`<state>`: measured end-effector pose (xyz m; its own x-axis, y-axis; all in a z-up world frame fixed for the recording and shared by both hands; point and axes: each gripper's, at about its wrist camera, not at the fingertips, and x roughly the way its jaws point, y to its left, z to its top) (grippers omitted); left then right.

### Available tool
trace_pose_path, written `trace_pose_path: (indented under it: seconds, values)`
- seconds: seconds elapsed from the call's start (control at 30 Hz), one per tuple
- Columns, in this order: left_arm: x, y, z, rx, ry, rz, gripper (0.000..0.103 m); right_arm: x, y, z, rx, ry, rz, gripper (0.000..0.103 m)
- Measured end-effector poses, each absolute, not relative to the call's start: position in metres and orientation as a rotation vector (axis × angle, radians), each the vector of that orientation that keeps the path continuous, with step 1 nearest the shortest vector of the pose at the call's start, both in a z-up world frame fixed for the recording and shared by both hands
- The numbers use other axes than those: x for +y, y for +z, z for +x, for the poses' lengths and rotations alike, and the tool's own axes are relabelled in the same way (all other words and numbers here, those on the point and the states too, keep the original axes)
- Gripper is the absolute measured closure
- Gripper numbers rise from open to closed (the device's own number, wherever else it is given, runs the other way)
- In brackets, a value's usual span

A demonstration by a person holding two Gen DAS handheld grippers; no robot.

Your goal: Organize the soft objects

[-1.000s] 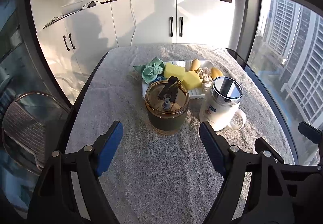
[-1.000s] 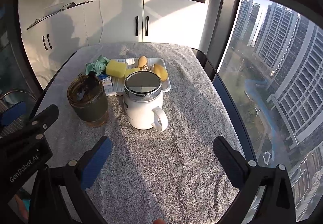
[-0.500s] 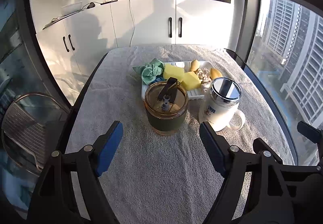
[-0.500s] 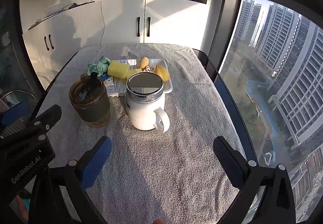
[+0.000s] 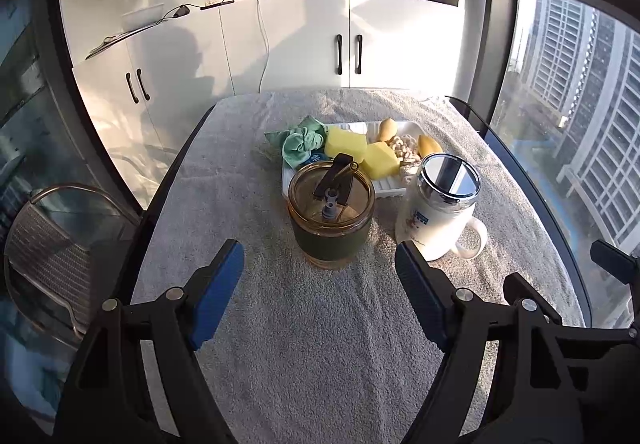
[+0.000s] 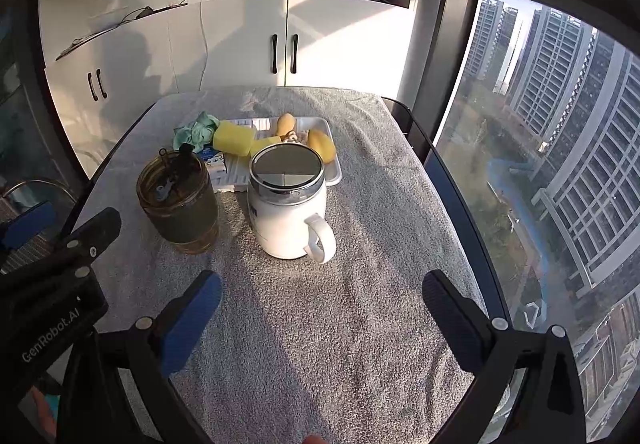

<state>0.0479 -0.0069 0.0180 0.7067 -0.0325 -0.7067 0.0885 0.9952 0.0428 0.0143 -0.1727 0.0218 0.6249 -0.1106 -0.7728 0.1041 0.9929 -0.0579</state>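
So both grippers are just hovering low over the grey towel-covered table [image 5: 304,344], pointed at the pile in the middle of each frame. The left gripper [image 5: 319,276] has its blue-padded jaws spread wide with nothing between them, and the right gripper [image 6: 322,298] is the same, wide and empty, which reads to me like they're parked ready to reach rather than committed to any item.

The soft stuff is all on or at the white ribbed plastic tray [image 5: 386,186], just above frame centre in the left view: two yellow sponge blocks [image 5: 346,144], a crumpled mint-green cloth [image 5: 300,142] hanging off the tray's left edge, and a beige knobbly plush-looking thing [image 5: 404,148] that's too small to pin down. Two yellow-orange oval pieces [image 6: 322,144] sit near the tray's right side.

The tray's long axis runs left to right across the frame. The left sponge lies roughly along it, the other is angled toward the lower right.

An amber lidded tumbler with a dark green sleeve [image 5: 332,216] and a white mug with a chrome lid [image 5: 438,212] stand in front of the tray, so any reach has to go over or around them. Already tidied or waiting to be sorted, this fits both
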Motion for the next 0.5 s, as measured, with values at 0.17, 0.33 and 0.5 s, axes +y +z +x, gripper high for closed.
trace_pose_path:
  seconds: [0.17, 0.33, 0.5]
  values:
    - [-0.0076, 0.0177, 0.0470, 0.782, -0.065, 0.077, 0.026, -0.1728, 0.0209, 0.0140, 0.887, -0.119, -0.009, 0.000]
    - [-0.0080, 0.0174, 0.0456, 0.781, -0.061, 0.078, 0.026, -0.1724, 0.0214, 0.0138, 0.885, -0.117, -0.010, 0.000]
    - [-0.0079, 0.0171, 0.0451, 0.783, -0.061, 0.078, 0.026, -0.1732, 0.0213, 0.0136, 0.885, -0.115, -0.008, 0.000]
